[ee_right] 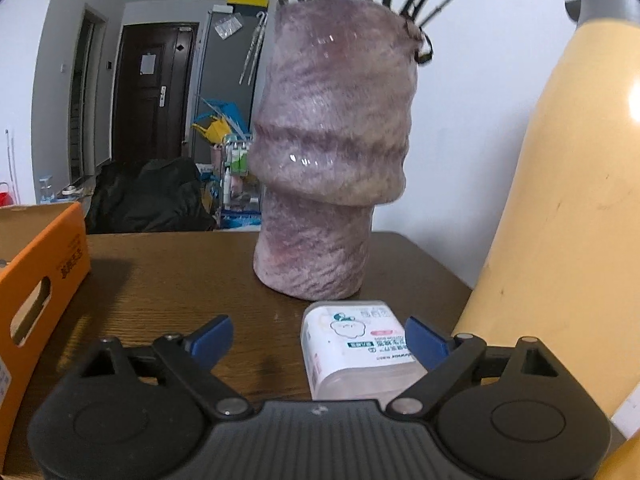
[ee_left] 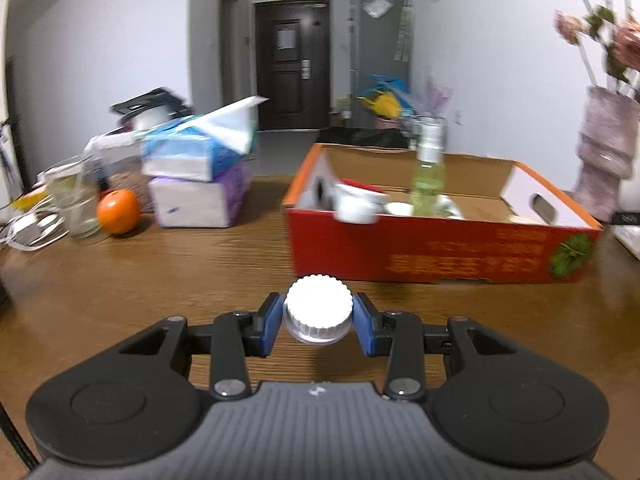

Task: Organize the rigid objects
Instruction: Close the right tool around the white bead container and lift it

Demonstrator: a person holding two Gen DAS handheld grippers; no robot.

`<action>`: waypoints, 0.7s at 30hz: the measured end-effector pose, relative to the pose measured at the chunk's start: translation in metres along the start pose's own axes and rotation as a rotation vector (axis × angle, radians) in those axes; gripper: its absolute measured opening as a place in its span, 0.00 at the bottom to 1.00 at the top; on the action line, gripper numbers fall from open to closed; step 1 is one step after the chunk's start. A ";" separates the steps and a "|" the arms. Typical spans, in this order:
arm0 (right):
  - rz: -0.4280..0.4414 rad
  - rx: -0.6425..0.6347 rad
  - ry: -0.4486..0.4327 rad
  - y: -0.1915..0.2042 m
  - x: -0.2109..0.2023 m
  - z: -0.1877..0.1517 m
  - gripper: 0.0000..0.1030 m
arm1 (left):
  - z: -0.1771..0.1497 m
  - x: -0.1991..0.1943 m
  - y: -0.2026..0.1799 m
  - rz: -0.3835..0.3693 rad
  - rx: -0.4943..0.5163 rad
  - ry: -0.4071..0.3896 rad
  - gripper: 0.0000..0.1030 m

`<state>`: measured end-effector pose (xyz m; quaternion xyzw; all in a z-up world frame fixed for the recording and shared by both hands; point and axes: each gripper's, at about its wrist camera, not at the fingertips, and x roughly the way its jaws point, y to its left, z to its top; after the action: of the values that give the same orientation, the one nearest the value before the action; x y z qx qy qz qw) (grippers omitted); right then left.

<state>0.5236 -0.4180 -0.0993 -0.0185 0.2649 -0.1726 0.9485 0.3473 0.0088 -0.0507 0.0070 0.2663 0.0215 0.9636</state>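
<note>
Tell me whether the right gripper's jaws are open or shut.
Open. The right gripper has its blue pads wide apart; the white plastic box lies between them, seemingly ungripped.

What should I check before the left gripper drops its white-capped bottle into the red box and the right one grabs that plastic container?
1. Left gripper shut on white-capped bottle: ok.
2. Red box open on top: ok.
3. Free floor space in the box: cannot tell.
4. Right gripper open: ok.
5. Plastic container centred between the fingers: not ok, it sits near one finger.
6. Vase clear of the container: cannot tell.
</note>
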 end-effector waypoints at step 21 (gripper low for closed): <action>-0.175 -0.108 0.044 0.012 0.014 -0.001 0.88 | 0.004 0.020 -0.043 -0.046 0.138 -0.009 0.38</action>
<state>0.5381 -0.4112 -0.1081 -0.0887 0.2917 -0.2407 0.9214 0.3679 -0.0336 -0.0582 0.0675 0.2628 -0.0190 0.9623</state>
